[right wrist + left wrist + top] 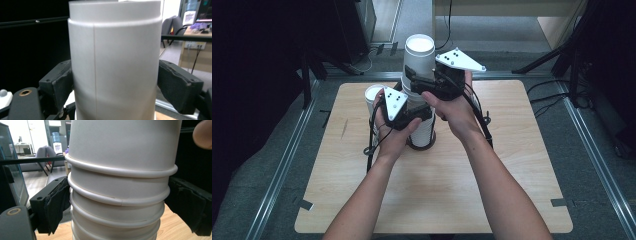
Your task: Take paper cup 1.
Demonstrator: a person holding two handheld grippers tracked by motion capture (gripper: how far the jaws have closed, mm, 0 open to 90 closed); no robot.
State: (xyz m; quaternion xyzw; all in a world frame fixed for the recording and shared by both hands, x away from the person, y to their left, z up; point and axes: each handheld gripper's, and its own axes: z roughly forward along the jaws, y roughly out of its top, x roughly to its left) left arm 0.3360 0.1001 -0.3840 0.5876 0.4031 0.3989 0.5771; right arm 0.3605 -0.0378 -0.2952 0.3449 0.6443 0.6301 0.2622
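A tall stack of white paper cups [419, 65] stands upside down near the middle of the wooden table [432, 200]. My left gripper [418, 119] is shut on the lower cups of the stack [117, 220], its pads pressed against both sides just under the rolled rims. Higher up, my right gripper [416, 83] is shut on the top cup [115, 62], one black pad on each side of its wall. A single white cup [373, 93] stands behind the left hand, apart from the stack.
The table is ringed by a metal frame [287, 165] on grey floor. Black stands and cables [557, 90] lie beyond the far and right edges. Bare wood stretches in front of the stack and to both sides.
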